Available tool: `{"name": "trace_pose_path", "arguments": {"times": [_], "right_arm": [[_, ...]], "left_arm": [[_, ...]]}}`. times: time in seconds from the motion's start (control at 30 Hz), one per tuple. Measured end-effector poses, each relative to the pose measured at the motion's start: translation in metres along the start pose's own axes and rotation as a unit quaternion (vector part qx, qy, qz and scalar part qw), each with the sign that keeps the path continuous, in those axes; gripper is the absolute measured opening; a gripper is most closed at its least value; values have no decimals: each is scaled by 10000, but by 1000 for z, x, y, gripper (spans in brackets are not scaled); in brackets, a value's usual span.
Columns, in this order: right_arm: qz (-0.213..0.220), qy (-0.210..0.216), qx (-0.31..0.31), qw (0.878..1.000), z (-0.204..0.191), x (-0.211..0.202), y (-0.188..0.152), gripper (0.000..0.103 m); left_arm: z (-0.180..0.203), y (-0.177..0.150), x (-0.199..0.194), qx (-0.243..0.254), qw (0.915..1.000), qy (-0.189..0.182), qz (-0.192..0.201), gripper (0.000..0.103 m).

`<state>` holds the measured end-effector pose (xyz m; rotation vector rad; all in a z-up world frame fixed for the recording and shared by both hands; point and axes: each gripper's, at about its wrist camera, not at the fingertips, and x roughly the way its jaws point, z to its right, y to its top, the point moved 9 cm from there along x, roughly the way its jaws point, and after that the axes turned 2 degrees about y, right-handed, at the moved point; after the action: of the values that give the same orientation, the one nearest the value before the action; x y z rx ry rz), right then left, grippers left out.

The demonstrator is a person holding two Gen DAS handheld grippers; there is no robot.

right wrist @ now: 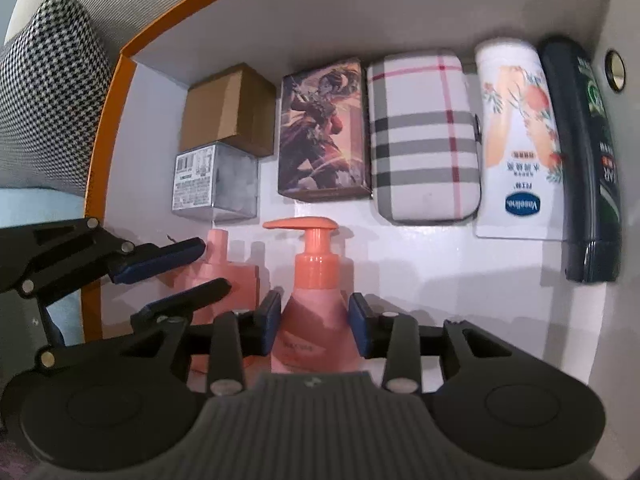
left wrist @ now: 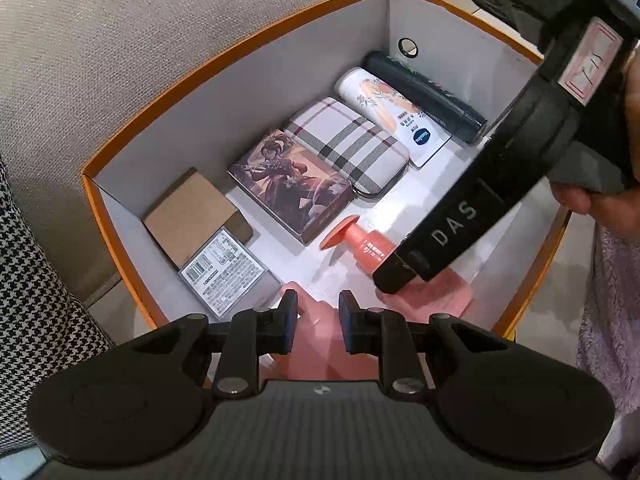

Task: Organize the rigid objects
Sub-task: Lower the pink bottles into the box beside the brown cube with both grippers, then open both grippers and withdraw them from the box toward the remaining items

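Observation:
An orange-rimmed white box (left wrist: 224, 60) holds a row of objects along its far wall: brown carton (right wrist: 228, 108), silver box (right wrist: 216, 182), illustrated tin (right wrist: 324, 128), plaid case (right wrist: 422, 136), white Vaseline tube (right wrist: 518, 140), dark bottle (right wrist: 588, 160). My right gripper (right wrist: 314, 322) is shut on a pink pump bottle (right wrist: 316, 276) lying on the box floor. My left gripper (left wrist: 318, 326) is closed around a second pink bottle (left wrist: 316, 344), also seen in the right wrist view (right wrist: 222, 268).
The box sits on a beige woven sofa (left wrist: 100, 60). A houndstooth cushion (left wrist: 36, 280) lies to the left. The right gripper's body (left wrist: 500, 168) crosses over the box's right side. A lilac fleece cloth (left wrist: 608, 300) hangs at the right.

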<state>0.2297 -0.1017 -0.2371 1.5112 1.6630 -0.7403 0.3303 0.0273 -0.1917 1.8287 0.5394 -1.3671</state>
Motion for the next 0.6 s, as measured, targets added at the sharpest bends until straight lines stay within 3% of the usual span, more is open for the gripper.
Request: {"name": "trace_pose_path", "arguments": {"times": [0.2,0.6], "right_arm": [[-83,383,441,9983,2,6,3,36],[-24,319,210,9993,-14,14,5,38]], "left_arm": [[-1,-1,-4,-3,10000,-38,44,25],[1,-3,-11,-105,9998,-54,128,25]]}}
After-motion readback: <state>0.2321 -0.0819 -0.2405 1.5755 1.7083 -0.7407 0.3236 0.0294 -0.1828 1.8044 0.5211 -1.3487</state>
